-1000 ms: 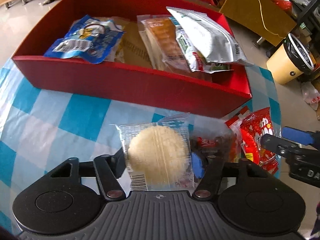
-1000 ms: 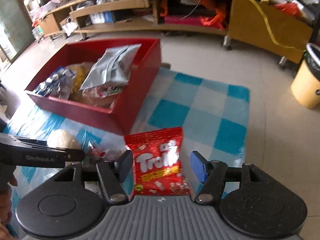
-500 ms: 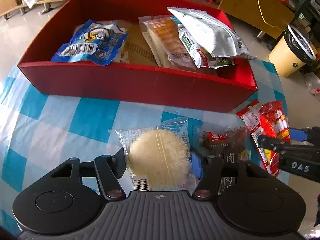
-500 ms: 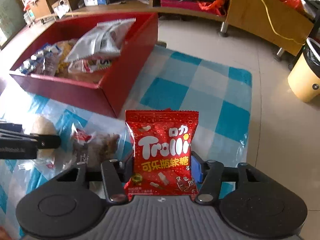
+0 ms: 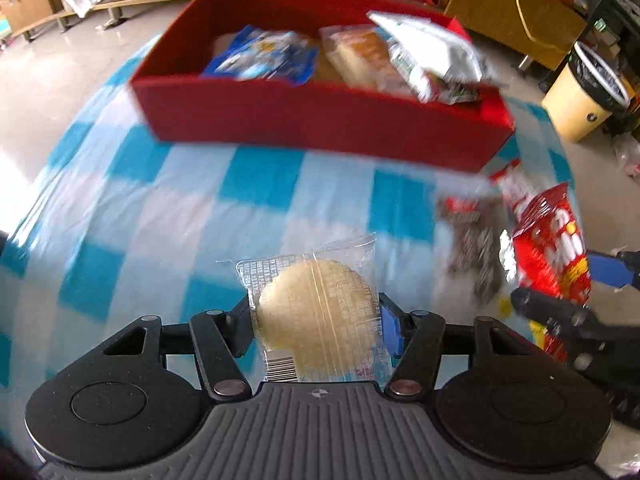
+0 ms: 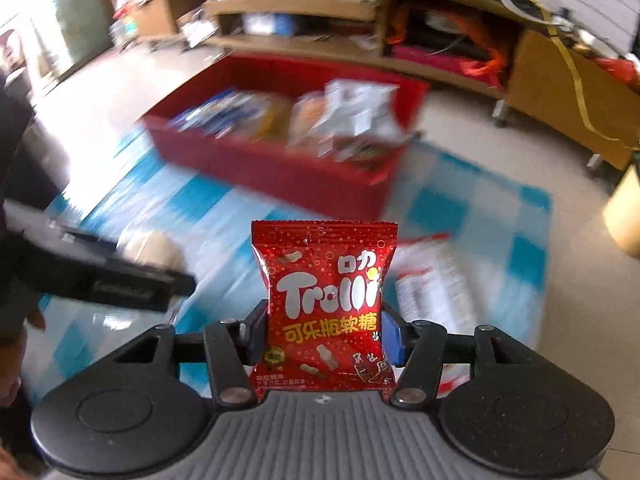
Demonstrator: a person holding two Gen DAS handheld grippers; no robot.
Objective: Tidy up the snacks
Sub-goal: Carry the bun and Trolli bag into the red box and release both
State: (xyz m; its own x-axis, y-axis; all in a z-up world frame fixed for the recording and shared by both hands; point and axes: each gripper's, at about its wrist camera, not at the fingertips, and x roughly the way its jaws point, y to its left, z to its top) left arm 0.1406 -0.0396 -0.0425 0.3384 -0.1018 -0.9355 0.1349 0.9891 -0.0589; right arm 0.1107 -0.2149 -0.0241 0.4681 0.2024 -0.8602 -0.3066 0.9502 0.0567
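Note:
My left gripper point(image 5: 316, 320) is shut on a clear packet with a round pale cracker point(image 5: 316, 316), held above the blue-checked cloth point(image 5: 168, 216). My right gripper point(image 6: 322, 332) is shut on a red Trolli candy bag point(image 6: 326, 300), held upright; the bag also shows in the left wrist view point(image 5: 550, 248). The red box point(image 5: 320, 120) holds several snack packs, among them a blue bag point(image 5: 264, 56) and a silver bag point(image 5: 432, 48). It stands ahead of both grippers, also seen in the right wrist view point(image 6: 280, 164).
A dark snack packet point(image 5: 472, 236) and a red-and-white packet point(image 6: 430, 280) lie on the cloth right of the cracker. A yellow bin point(image 5: 580, 104) stands on the floor at the right. Wooden shelves point(image 6: 320, 12) run along the back.
Both grippers have risen and pulled back from the cloth with their packets. The red box now looks farther away, and the scene is motion-blurred.

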